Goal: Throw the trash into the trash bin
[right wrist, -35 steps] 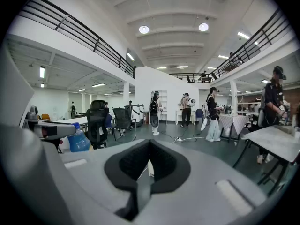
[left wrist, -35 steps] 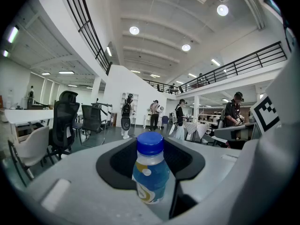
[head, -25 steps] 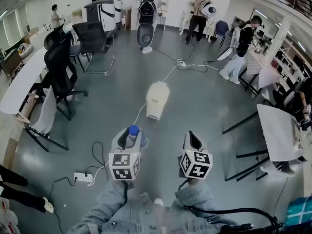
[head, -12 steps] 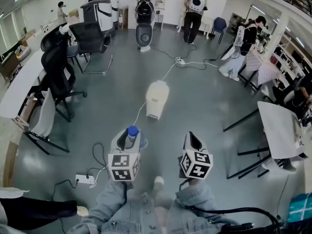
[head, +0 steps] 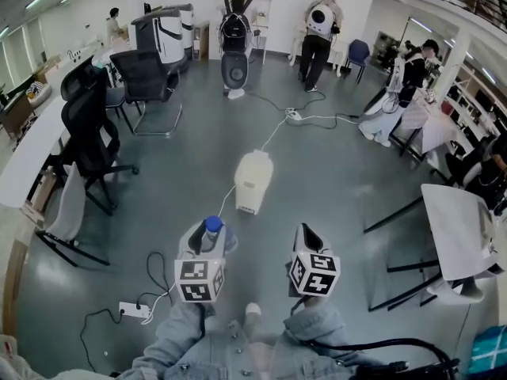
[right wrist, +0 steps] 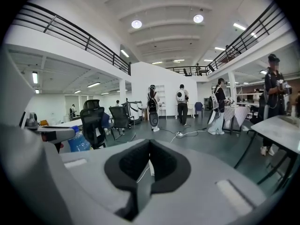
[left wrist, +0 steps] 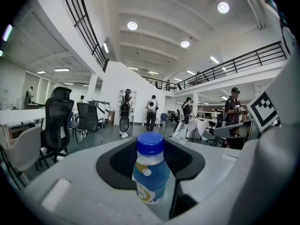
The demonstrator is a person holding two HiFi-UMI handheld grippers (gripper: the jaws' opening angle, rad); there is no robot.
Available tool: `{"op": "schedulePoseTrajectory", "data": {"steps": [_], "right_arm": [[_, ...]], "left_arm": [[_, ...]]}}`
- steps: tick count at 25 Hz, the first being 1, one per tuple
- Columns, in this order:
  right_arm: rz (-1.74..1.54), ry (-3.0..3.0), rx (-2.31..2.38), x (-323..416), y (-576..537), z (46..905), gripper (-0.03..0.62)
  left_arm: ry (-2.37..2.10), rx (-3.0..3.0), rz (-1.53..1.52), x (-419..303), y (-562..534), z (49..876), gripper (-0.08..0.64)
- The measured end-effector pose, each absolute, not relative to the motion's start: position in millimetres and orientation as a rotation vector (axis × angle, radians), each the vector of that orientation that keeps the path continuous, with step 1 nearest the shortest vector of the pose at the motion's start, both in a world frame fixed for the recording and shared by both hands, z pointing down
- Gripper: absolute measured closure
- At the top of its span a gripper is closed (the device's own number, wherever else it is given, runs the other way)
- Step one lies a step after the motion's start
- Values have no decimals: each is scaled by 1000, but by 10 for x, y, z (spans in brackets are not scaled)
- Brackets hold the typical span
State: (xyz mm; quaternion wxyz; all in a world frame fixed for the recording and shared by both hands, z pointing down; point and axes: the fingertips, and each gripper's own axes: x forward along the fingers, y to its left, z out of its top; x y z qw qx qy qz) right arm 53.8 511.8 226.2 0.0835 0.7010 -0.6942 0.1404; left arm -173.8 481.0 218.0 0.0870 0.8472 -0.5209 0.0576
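Bottle point(left wrist: 150, 172) with a blue cap stands upright, pinched between the jaws of the left hand-held gripper point(left wrist: 151, 159), held out level above the grey floor point(head: 182, 165). The right hand-held gripper point(right wrist: 149, 165) is alongside, its jaws drawn together to a thin slit with nothing between them. Ahead of both, well apart, a white container point(head: 253, 182) stands on the floor with a cable point(head: 277, 127) running to it. Office chairs point(head: 95, 133) stand at the left, a worktop point(head: 455, 220) at the right.
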Motion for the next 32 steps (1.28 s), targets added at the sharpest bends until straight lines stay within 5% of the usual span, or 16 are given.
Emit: {"op": "schedulePoseTrajectory", "data": {"steps": [32], "right_arm": [[628, -2091, 2061, 1694, 3145, 2705, 589]], "left_arm": [[-1617, 2502, 196, -683, 2867, 2204, 376]]}}
